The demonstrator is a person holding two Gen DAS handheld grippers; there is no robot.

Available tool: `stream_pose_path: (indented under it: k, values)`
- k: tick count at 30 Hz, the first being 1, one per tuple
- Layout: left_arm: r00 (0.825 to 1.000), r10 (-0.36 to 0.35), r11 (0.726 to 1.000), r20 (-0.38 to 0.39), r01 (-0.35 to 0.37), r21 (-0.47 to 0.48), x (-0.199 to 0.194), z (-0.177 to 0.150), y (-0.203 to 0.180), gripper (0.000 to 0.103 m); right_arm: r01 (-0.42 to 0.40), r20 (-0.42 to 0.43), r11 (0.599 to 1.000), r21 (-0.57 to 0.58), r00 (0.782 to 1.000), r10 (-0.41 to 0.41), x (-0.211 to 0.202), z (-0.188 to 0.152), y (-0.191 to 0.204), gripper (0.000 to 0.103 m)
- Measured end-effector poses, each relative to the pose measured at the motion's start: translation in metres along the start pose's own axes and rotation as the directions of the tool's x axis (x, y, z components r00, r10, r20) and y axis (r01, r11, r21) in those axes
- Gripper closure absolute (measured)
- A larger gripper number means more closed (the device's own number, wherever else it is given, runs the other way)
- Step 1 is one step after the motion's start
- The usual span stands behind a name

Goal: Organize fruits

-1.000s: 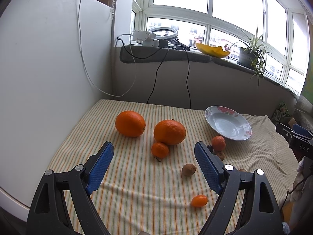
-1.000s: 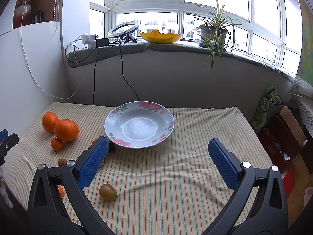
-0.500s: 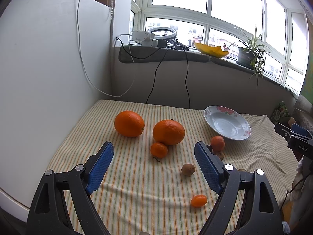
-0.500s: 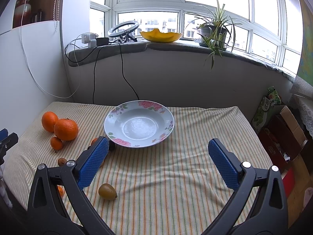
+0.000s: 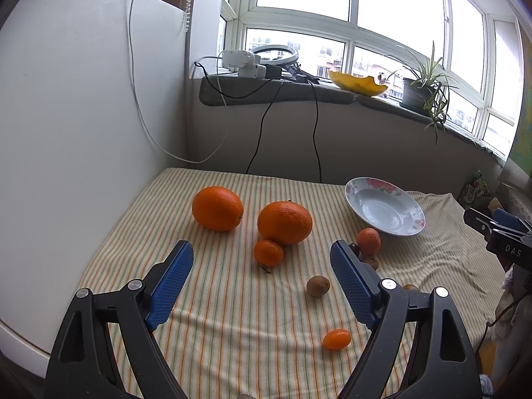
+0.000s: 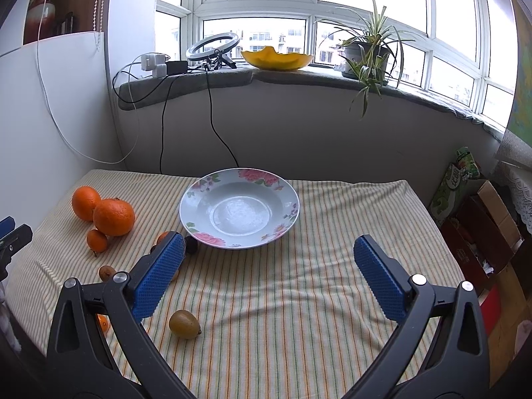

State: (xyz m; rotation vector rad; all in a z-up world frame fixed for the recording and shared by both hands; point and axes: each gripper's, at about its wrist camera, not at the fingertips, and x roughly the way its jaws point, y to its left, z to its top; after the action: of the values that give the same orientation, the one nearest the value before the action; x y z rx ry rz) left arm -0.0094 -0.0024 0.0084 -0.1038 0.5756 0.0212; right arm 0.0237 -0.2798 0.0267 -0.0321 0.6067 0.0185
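Orange stuff everywhere on the striped cloth (image 6: 299, 286) over the counter: two big oranges (image 5: 217, 208) (image 5: 285, 222) side by side at the left, a small tangerine (image 5: 268, 253) touching the nearer one, and a kumquat (image 5: 336, 339) up close. Brown kiwis (image 5: 318, 286) (image 6: 184, 324) are scattered near the front. The floral plate (image 6: 199, 189) sits mid-counter with nothing in it. Left gripper (image 5: 261, 274) and right gripper (image 6: 267, 266) both hover with jaws spread wide, holding nothing.
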Motion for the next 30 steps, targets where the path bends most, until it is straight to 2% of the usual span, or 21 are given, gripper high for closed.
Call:
stream_pose_path:
  k: [17, 23, 30]
  values:
    - [1.000, -0.016, 1.000, -0.026, 0.016, 0.002, 0.005, -0.009, 0.001, 0.019, -0.010, -0.009, 1.000, -0.022, 1.000, 0.010, 0.006, -0.004, 0.001, 0.000]
    - [0.995, -0.054, 0.998, -0.080, 0.056, 0.019, 0.010, -0.022, -0.002, 0.026, -0.090, -0.025, 0.995, -0.037, 0.996, 0.089, 0.014, -0.011, -0.002, 0.001]
    - [0.977, -0.137, 0.990, -0.160, 0.138, -0.004, 0.021, -0.039, -0.007, 0.039, -0.207, -0.123, 0.977, -0.047, 0.972, 0.200, 0.029, -0.024, 0.001, 0.015]
